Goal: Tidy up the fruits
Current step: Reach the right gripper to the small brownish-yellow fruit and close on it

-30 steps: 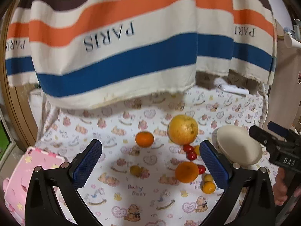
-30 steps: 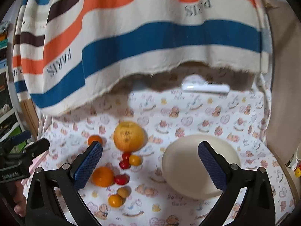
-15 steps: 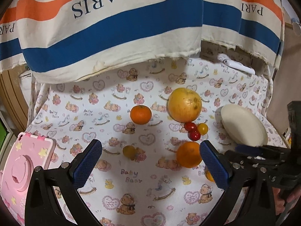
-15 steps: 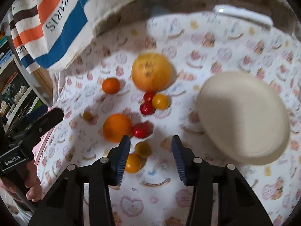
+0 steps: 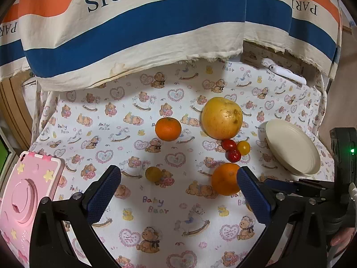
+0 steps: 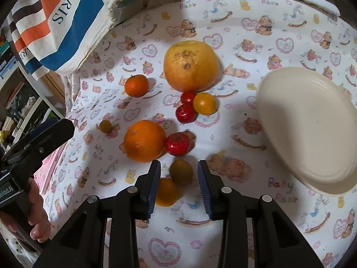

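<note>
Right gripper: jaws have just been closing in, now narrow but not clamped; a small greenish-yellow tomato sits between the pads with a gap on both sides, so nothing is gripped.
Right beside it: one small orange tomato, half tucked behind the left pad.
Left gripper: jaws wide open, only cloth between them, hovering over the bear-print cloth.
Red cherry tomatoes: three, namely one touching the orange, two stacked near the grapefruit.
Yellow-orange tomatoes: one against those two reds, plus one dull yellow loner off by itself.
Orange: one, mid-cloth.
Mandarin: one, further back, alone.
Grapefruit: one, biggest thing here.
Plate: one, cream, nothing on it, off to the right of all the fruit.
Extras: striped PARIS fabric hanging at the back, one pink case at the left edge.
</note>
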The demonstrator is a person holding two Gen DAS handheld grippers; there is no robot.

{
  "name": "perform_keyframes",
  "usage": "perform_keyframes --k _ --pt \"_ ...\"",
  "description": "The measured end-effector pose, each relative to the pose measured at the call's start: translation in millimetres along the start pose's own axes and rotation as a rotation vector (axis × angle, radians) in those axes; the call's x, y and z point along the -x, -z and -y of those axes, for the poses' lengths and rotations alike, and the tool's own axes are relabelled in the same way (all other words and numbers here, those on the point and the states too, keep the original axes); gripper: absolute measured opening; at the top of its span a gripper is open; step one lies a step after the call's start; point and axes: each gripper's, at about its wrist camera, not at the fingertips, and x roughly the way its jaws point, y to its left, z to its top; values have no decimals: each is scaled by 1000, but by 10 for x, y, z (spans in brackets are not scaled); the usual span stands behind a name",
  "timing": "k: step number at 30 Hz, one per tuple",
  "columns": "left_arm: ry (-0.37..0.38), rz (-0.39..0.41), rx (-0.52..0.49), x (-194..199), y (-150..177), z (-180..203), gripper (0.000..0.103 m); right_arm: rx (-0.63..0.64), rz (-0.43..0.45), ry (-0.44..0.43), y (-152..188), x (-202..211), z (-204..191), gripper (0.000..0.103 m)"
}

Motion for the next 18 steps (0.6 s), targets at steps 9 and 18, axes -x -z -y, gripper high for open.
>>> perform_keyframes --k 9,18 --pt "-23 -2 -7 -49 17 -7 103 7 23 26 -22 -14 1 21" --pt "-39 -5 -9 -80 32 -30 103 -45 61 93 -43 169 201 20"
